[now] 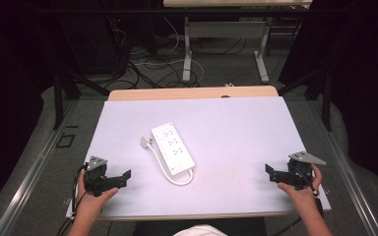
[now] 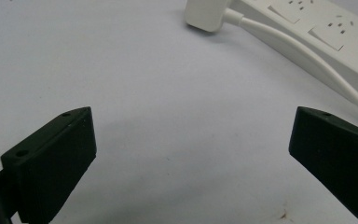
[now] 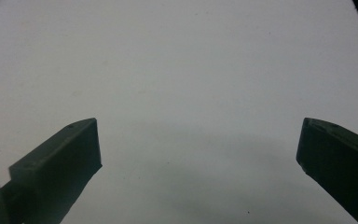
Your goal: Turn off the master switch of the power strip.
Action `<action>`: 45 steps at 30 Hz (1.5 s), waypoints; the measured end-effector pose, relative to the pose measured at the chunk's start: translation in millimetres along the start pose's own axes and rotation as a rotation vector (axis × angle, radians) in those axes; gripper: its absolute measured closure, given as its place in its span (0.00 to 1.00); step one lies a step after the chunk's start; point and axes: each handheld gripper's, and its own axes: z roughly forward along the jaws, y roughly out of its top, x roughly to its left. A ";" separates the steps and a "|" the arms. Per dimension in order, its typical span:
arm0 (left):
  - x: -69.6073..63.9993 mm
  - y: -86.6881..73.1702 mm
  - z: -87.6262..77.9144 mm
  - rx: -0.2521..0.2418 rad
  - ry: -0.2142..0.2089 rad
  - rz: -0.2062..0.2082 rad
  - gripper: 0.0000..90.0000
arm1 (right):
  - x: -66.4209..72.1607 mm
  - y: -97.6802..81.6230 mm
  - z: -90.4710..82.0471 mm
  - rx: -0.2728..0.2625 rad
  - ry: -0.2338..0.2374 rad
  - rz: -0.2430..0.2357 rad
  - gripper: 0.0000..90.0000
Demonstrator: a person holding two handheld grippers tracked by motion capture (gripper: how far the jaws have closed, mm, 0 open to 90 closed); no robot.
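Both grippers' jaws gape empty — power strip point(image 1: 173, 148) lies diagonally, cord end toward person.

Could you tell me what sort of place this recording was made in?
Probably a lab or workshop set up for recording: a white-topped table bearing a power strip, loose floor cables behind it, another desk beyond, and dark surroundings.

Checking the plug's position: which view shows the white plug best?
The high view: the plug lies whole beside the power strip, cord looped. The left gripper view crops it at the top edge.
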 end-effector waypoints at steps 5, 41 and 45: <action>-0.2 0.8 -7.3 -0.035 -0.026 -0.016 0.01 | 7.1 -0.2 -3.5 0.009 0.038 0.006 0.00; -26.5 5.9 -27.6 -0.085 -0.051 0.015 0.01 | 25.4 1.0 0.2 -0.006 0.063 -0.033 0.00; -34.1 10.2 -26.6 -0.088 -0.066 0.025 0.02 | 25.4 0.9 0.0 -0.011 0.053 -0.034 0.00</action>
